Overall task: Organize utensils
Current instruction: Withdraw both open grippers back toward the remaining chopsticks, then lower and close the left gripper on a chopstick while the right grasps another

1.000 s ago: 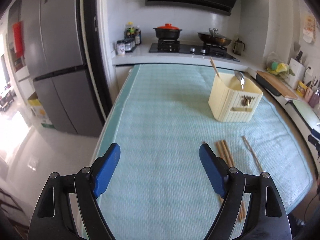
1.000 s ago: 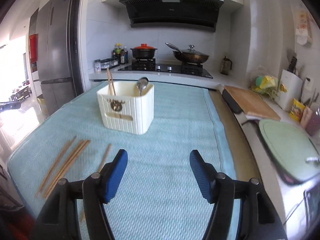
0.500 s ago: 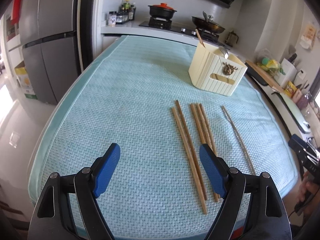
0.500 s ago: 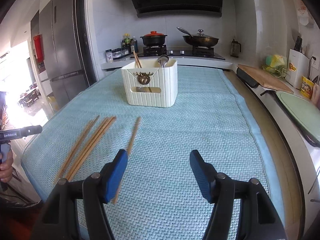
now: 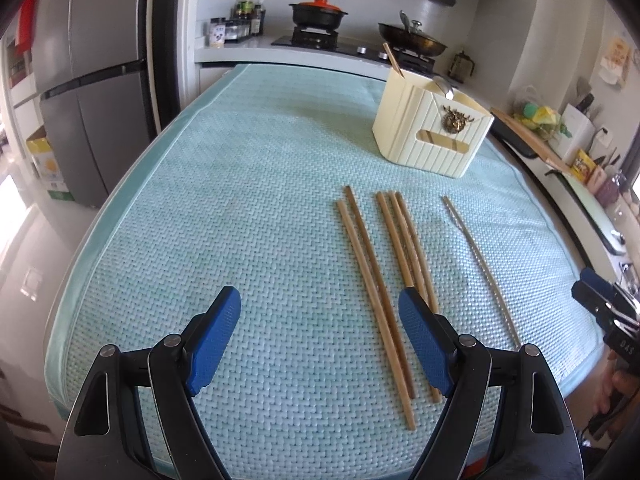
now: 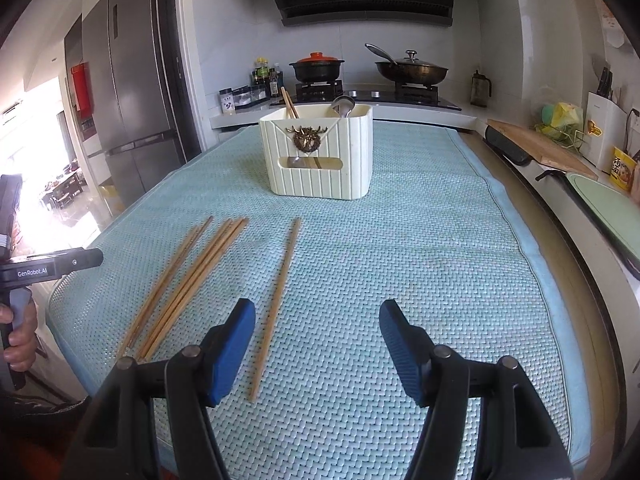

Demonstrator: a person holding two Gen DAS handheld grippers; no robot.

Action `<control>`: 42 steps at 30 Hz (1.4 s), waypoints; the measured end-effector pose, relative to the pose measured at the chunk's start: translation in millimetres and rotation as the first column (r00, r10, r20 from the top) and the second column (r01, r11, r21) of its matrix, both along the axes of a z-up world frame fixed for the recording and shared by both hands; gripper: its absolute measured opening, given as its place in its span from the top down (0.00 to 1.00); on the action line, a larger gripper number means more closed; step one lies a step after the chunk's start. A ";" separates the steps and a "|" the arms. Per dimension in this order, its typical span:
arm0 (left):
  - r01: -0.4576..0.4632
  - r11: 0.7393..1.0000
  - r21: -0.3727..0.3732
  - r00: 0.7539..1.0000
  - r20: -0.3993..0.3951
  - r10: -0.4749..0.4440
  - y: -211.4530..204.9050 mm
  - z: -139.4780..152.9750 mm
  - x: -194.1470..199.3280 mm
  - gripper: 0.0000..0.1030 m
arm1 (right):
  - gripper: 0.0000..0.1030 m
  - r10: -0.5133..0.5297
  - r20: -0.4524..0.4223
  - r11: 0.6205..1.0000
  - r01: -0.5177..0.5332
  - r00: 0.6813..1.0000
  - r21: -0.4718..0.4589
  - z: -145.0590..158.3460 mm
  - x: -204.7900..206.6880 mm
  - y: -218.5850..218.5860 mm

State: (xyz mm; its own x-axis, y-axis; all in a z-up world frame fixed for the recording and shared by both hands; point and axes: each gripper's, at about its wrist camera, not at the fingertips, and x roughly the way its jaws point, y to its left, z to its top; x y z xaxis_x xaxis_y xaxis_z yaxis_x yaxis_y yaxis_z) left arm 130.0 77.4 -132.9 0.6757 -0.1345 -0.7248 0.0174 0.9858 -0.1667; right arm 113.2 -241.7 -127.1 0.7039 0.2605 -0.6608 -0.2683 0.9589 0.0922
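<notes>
Several wooden chopsticks point(image 5: 384, 280) lie side by side on a pale blue woven mat point(image 5: 248, 208), with one lone chopstick point(image 5: 478, 260) apart on the right. My left gripper point(image 5: 320, 312) hovers open over the mat, its right pad above the bundle's near ends, nothing between the pads. In the right wrist view the bundle point(image 6: 188, 280) lies left and the lone chopstick point(image 6: 278, 296) runs just beside the left pad of my open right gripper point(image 6: 316, 320). A cream utensil holder point(image 6: 320, 152) stands beyond, with chopsticks and a spoon inside.
Behind the mat a stove carries a red-lidded pot point(image 6: 317, 66) and a pan point(image 6: 412, 70). A grey fridge point(image 5: 88, 92) stands left. A cutting board point(image 6: 540, 148) and a green tray point(image 6: 608, 208) sit on the counter right of the mat. A hand point(image 6: 18, 332) holds the other gripper.
Both views tipped downward and closer to the mat, so the chopsticks now lie in fuller view near the pads. Neither gripper's opening changed.
</notes>
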 end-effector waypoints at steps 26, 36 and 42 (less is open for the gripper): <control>-0.004 1.000 0.020 0.997 -0.078 0.005 -25.5 -28.2 51.6 0.20 | 0.36 0.033 -0.024 0.999 -0.034 0.999 -0.031 -9.6 1.9 13.4; -0.033 0.999 0.036 0.993 -0.114 0.037 -21.6 -40.7 69.0 0.20 | 0.36 0.040 -0.031 0.999 -0.041 0.999 -0.033 -11.7 1.1 13.7; -0.039 0.997 0.061 0.989 -0.138 0.047 -23.1 -50.6 79.4 0.20 | 0.36 0.049 -0.038 0.998 -0.051 0.998 -0.037 -13.2 4.4 15.0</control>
